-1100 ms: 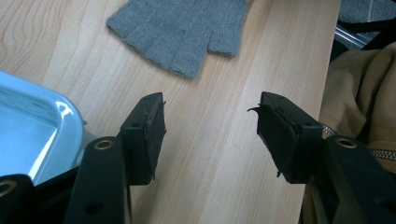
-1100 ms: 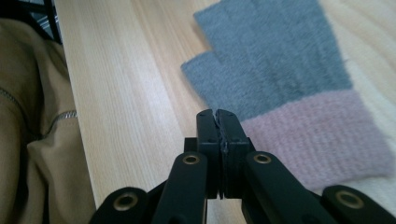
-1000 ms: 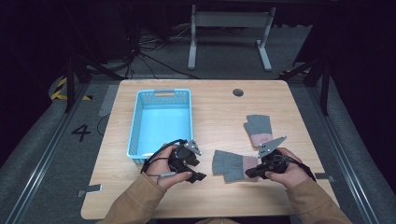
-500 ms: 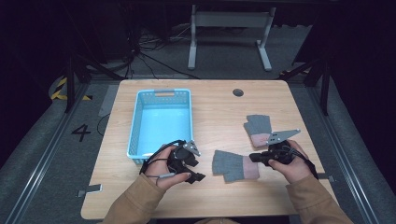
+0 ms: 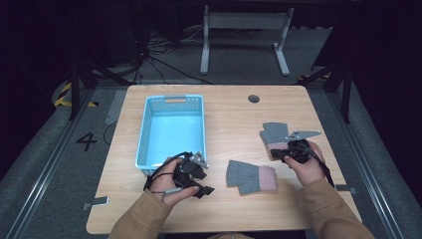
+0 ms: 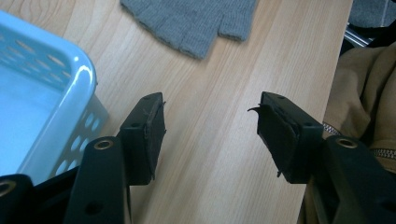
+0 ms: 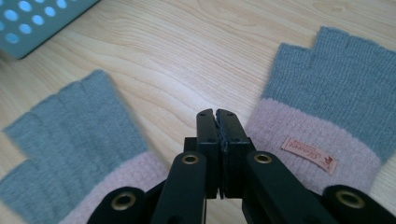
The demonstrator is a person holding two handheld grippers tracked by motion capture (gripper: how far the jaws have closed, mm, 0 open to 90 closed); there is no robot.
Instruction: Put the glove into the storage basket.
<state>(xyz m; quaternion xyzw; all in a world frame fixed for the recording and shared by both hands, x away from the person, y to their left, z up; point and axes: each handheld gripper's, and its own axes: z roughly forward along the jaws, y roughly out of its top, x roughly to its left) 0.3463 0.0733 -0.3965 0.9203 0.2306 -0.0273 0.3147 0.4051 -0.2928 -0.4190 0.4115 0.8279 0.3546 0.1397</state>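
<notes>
two fingerless gloves lie flat on the wooden table [image 5: 229, 119], grey knit with pink cuffs. the near glove [image 5: 250, 176] sits toward the person's edge, between the two hands, its cuff pointing toward the right hand. the far glove [image 5: 275, 137] lies farther back and to the right, well apart from the first, with its cuff toward the person and a small sewn label on the cuff, clear in the right gripper view [image 7: 309, 155].

the right gripper [image 5: 282, 153] is over the cuff end of the far glove in the high view. its jaws are pressed together with nothing between them; in the right gripper view [image 7: 217, 113] the closed tips point at the bare wood between the two gloves, the near glove [image 7: 70, 140] on one side and the far glove [image 7: 336, 93] on the other. whether the tips touch the far glove's cuff cannot be told.

the left gripper [image 5: 203, 185] rests low by the near right corner of the light blue basket [image 5: 144, 134], jaws spread with only bare table between them in the left gripper view [image 6: 210, 121]. the basket wall [image 6: 70, 93] is just beside one jaw there, and the finger end of the near glove [image 6: 191, 21] lies ahead, apart from the jaws.
</notes>
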